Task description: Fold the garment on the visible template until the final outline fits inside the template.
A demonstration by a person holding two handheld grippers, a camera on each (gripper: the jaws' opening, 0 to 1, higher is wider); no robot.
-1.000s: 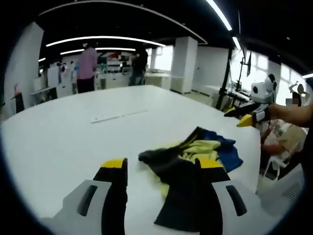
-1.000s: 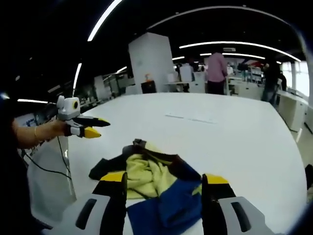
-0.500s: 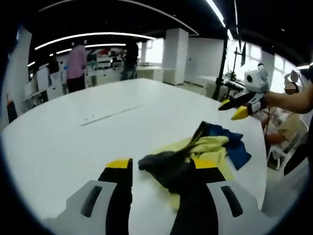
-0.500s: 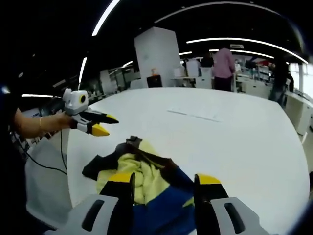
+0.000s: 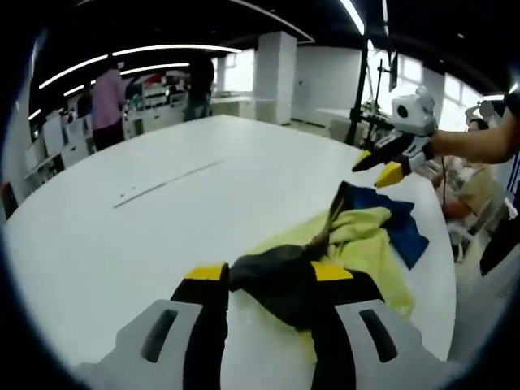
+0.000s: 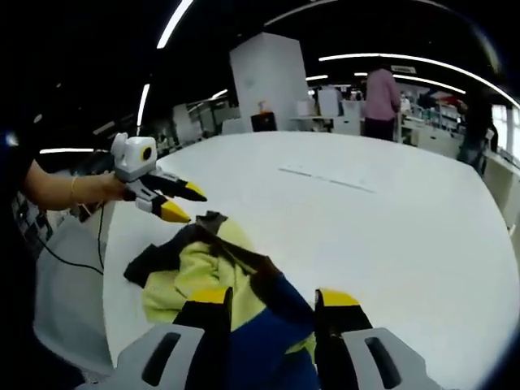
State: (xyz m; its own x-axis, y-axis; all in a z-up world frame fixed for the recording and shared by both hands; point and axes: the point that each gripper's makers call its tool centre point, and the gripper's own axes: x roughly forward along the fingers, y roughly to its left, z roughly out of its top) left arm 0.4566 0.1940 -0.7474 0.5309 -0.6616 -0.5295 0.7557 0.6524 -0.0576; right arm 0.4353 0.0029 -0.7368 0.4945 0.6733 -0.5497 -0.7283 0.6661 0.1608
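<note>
A crumpled garment (image 5: 357, 240) in black, pale yellow and blue lies near the edge of a large white table (image 5: 146, 227). My left gripper (image 5: 268, 275) is open, and the garment's black part lies in the gap between its yellow-tipped jaws. From the right gripper view, the left gripper (image 6: 180, 203) hangs just over the black end, held by a hand. My right gripper (image 6: 272, 296) is open with the blue part of the garment (image 6: 268, 313) between its jaws. In the left gripper view, the right gripper (image 5: 378, 166) hovers above the blue end.
A thin line of marks (image 5: 166, 180) runs across the table beyond the garment. The table's edge (image 6: 110, 268) is close to the garment. A white pillar (image 6: 268, 81), desks and standing people (image 6: 380, 101) fill the back of the room.
Both cameras have come closer to the garment. Each gripper's jaws have narrowed a little. Each gripper has dropped nearer its end of the cloth, as the other's view shows.
</note>
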